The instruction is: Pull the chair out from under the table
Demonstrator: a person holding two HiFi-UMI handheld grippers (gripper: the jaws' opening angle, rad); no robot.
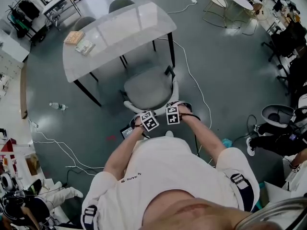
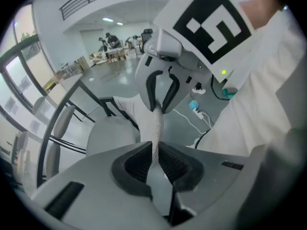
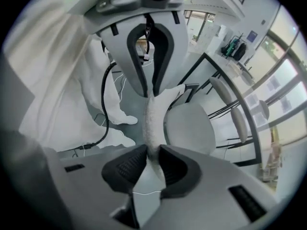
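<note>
Big table (image 1: 120, 37) ahead, and the chair (image 1: 148, 87) sits at its near edge, seat facing the table and back toward the person. It looks stiff and fairly light, likely to scrape when dragged. The left gripper (image 2: 154, 159) and right gripper (image 3: 152, 164) both pinch the thin backrest rim (image 3: 152, 119), a sensible hold.

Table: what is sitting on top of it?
On the table, near its left corner, lie two flat things: a tan one and a paler one, too small to name. The tabletop covers the seats of the two chairs behind it.
</note>
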